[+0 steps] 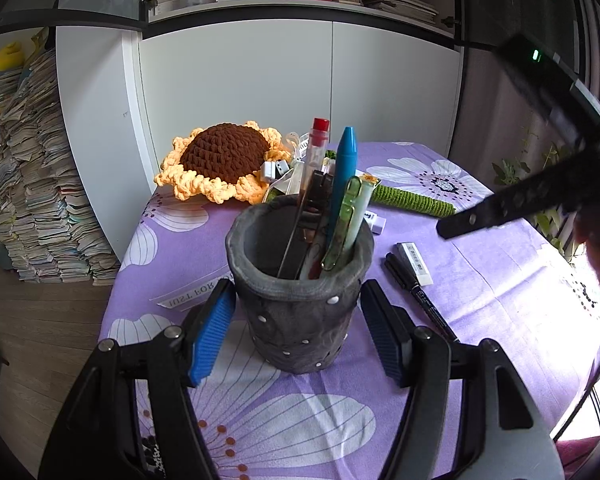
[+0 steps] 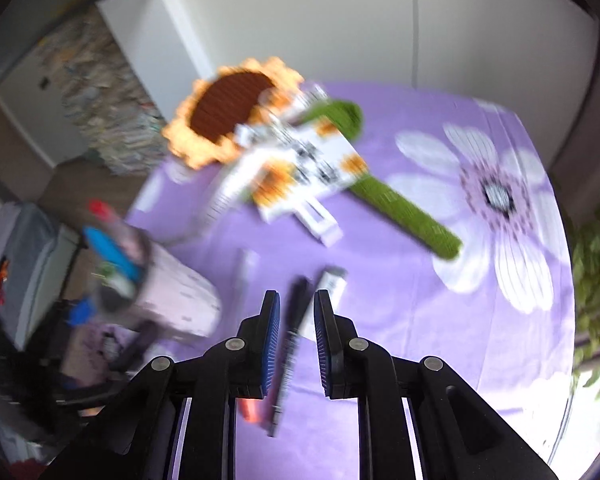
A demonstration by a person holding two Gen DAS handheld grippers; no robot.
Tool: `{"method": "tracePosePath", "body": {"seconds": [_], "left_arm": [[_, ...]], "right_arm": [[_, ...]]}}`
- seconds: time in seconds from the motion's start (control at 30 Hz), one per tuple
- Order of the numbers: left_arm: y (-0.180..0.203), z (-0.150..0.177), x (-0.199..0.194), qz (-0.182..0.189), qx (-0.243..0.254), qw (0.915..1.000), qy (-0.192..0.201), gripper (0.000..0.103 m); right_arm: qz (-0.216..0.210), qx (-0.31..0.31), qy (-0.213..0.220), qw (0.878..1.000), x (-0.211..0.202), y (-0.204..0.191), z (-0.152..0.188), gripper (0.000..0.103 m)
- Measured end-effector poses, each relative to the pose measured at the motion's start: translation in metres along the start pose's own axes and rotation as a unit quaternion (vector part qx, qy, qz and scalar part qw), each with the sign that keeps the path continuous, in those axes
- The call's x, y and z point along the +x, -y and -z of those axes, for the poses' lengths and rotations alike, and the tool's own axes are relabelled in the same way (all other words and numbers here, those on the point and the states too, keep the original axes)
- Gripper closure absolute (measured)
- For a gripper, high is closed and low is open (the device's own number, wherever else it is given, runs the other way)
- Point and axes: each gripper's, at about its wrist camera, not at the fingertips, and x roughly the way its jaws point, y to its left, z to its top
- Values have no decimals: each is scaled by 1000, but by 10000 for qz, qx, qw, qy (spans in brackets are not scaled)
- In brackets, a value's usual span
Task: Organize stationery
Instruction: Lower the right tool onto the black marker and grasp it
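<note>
Stationery mostly fills the grey holder (image 1: 300, 280); beside it, a black pen (image 1: 418, 292) and eraser (image 1: 415, 263) remain. Left gripper (image 1: 298, 332) jaws spread around the holder; right gripper (image 2: 296, 344) jaws spread over the pen.

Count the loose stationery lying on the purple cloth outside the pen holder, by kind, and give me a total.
Black marker pens: 1
White rectangular erasers: 2
Total: 3 loose items, lying to the right of the grey dotted pen holder.

A crocheted sunflower (image 1: 224, 162) lies on the purple floral tablecloth (image 1: 480, 312).
</note>
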Motion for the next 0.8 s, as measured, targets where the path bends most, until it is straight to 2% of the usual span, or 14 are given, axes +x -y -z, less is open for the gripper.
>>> {"method": "tracePosePath", "body": {"seconds": [0.13,0.37,0.57,0.8], "left_arm": [[0,0,0,-4,-3,10000,-7,39],[-1,0,-1,-11,2,10000,-12,39],[-1,0,-1,-7,6,10000,-15,39],[-1,0,1,-1,4,10000,-14,39]], "right_arm": [[-74,159,-185,9997,19,10,6,87],[-146,-245,-234,9993,35,-8,-5,87],[60,-277,-552,9981,65,-12,-15,87],[186,-307,-749,9965,76,-15,-19,87]]}}
